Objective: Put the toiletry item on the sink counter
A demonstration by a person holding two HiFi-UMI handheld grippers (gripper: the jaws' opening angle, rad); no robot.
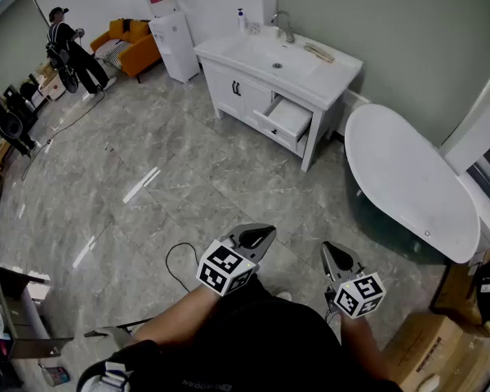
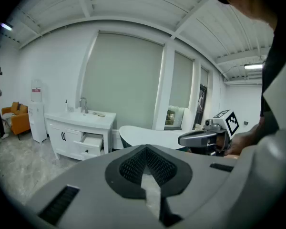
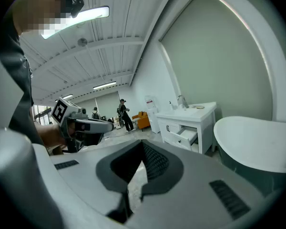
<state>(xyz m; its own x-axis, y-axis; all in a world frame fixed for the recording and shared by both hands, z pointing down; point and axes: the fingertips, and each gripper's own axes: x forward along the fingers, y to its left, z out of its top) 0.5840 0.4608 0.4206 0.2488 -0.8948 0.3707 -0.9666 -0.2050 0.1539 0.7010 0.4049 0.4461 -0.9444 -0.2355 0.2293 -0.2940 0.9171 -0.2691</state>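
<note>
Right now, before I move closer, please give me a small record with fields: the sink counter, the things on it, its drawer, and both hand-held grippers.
Sink counter: white vanity counter with basin, across the grey marble floor from both grippers
On counter: chrome faucet; small white bottle at back corner; flat beige item beside basin
Drawer: one white drawer, pulled open
Beside vanity: white oval bathtub
Left hand-held gripper: shut, empty
Right hand-held gripper: shut, empty
</note>
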